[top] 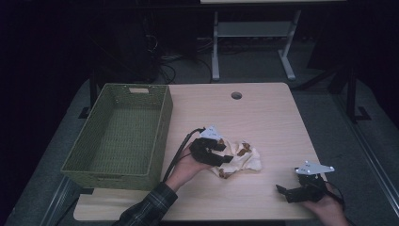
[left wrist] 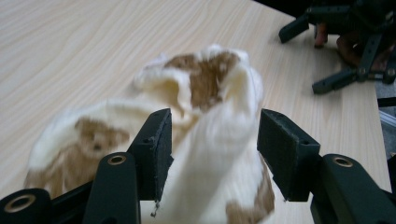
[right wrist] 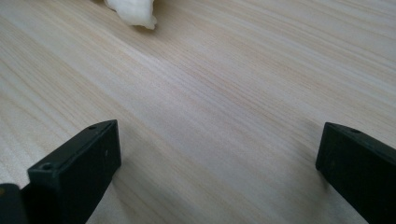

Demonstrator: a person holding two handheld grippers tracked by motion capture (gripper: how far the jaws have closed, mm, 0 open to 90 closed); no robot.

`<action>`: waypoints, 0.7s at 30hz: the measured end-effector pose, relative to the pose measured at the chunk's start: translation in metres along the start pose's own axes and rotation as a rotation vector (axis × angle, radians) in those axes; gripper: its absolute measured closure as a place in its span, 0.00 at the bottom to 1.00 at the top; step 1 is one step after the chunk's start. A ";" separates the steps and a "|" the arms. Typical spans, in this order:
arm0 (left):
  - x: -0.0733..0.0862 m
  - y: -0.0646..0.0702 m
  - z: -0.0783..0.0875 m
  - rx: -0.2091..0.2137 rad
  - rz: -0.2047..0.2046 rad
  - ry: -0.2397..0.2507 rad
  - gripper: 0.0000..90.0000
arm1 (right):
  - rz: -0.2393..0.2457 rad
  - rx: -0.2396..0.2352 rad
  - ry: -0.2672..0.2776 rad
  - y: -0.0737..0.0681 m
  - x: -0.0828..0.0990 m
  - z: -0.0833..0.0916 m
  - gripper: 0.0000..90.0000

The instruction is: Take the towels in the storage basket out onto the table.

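Observation:
A crumpled cream and brown fluffy cloth (top: 243, 159) lies on the wooden table (top: 254, 117) near its middle. My left gripper (top: 227, 159) reaches into the cloth from the left. In the left gripper view its jaws (left wrist: 212, 135) stand apart around a raised fold of the cloth (left wrist: 205, 79), the left pad touching it, a gap at the right pad. My right gripper (top: 283, 192) rests low near the table's front right edge, wide open (right wrist: 219, 144) over bare wood. A corner of the cloth (right wrist: 133, 11) shows far ahead of it.
A green woven basket (top: 162, 122) with nothing in it stands at the table's left side, overhanging the left edge. A round cable hole (top: 236, 95) sits near the table's far edge. The right gripper (left wrist: 327, 56) appears beyond the cloth in the left gripper view.

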State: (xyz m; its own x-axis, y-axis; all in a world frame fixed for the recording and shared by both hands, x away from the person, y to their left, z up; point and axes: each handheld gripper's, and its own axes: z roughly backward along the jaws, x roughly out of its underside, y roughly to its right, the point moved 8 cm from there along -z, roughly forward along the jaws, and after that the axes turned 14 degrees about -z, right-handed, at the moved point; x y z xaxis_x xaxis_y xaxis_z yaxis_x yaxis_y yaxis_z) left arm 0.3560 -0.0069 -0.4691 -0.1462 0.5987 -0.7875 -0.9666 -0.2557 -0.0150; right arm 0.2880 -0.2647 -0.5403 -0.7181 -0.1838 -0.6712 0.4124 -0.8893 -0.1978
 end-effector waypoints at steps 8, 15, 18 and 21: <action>0.027 0.022 0.007 0.001 -0.008 -0.036 0.50 | 0.002 -0.002 0.000 0.000 0.000 0.000 0.00; 0.034 0.035 -0.010 0.007 -0.036 -0.061 0.51 | 0.002 -0.002 0.000 0.000 0.000 0.000 0.00; 0.040 0.034 -0.020 0.009 -0.048 -0.097 0.52 | 0.003 -0.002 0.000 0.000 0.000 0.000 0.00; 0.044 0.032 -0.024 -0.007 -0.055 -0.117 0.57 | 0.003 -0.003 0.000 0.000 0.000 0.000 0.00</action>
State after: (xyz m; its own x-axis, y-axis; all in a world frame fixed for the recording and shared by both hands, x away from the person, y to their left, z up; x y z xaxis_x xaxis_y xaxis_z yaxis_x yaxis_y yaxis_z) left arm 0.3234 -0.0077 -0.5190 -0.1168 0.6962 -0.7083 -0.9725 -0.2249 -0.0607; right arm 0.2884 -0.2645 -0.5403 -0.7171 -0.1867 -0.6715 0.4163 -0.8874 -0.1978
